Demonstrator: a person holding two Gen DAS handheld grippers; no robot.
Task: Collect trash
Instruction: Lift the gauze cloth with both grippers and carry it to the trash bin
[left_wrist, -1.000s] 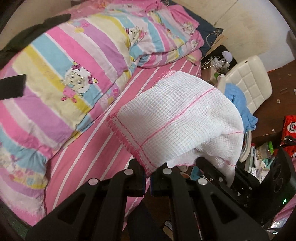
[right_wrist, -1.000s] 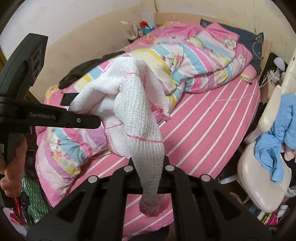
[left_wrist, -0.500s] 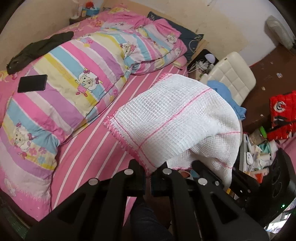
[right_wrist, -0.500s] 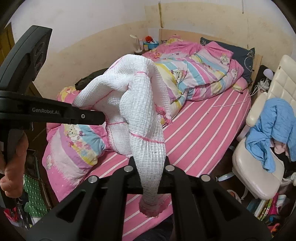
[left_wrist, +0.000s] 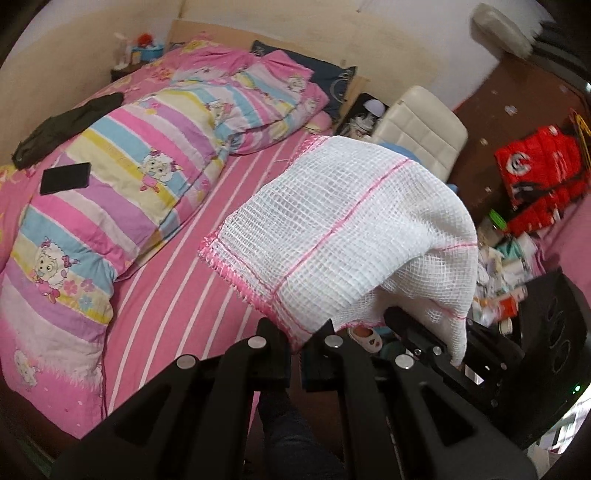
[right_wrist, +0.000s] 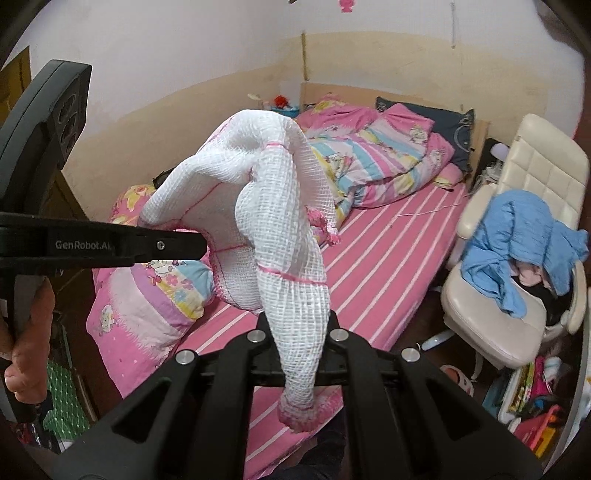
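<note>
Tools (right_wrist: 298, 334) on white pink-edged mesh cloth (right_wrist: 275, 206)

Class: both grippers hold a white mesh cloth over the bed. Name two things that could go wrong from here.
1. The left gripper pinches only the white mesh cloth at its pink fringe, so that corner might slip out.
2. The right gripper holds a bunched strip; pulling apart could tear the loose weave.

Only readable text is "GenRobot.AI" in pale letters along the side of the left gripper (right_wrist: 159, 245), seen from the right wrist camera. The red package (left_wrist: 541, 177) carries a white logo, too blurry to read.
</note>
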